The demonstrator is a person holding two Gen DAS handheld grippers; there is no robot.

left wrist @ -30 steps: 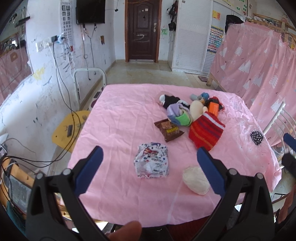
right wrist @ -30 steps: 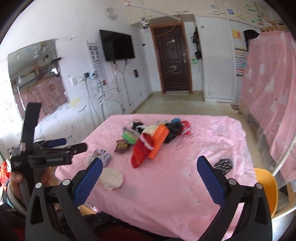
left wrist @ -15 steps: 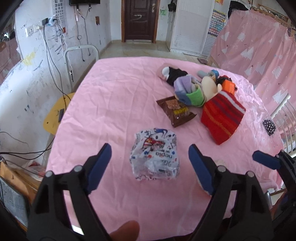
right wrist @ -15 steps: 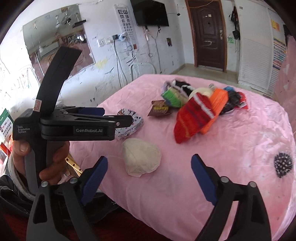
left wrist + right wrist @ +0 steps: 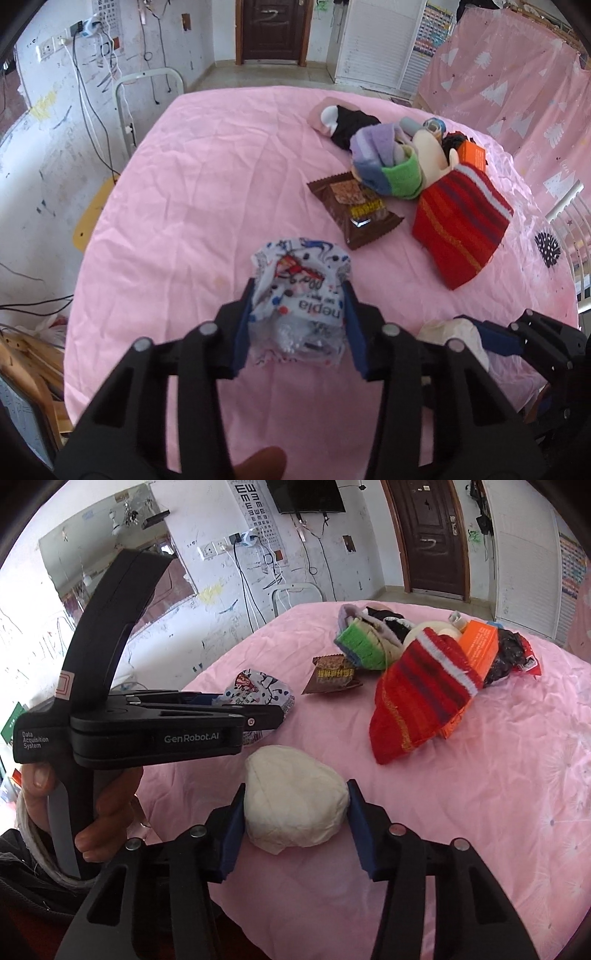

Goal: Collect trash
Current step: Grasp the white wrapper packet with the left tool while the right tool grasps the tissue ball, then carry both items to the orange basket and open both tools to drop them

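While both tongs close: each piece of trash lies straight between its own jaws, on the pink cloth (image 5: 207,192).
Left tongs (image 5: 297,325): pads pinching the printed wrapper (image 5: 299,295).
Right tongs (image 5: 295,812): pads pinching the white wad (image 5: 295,801).
Wrapper's length: along the jaws.

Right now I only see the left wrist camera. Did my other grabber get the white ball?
Observer: Yes. In the right wrist view, the right gripper has just been closing, and its pads press both sides of the white paper wad.
Operator: Is it lifted?
Observer: No, it rests on the pink cloth.
Operator: My left gripper squeezes the printed pack. More trash hiding?
Observer: A black wrapper with a red edge lies behind the orange box.
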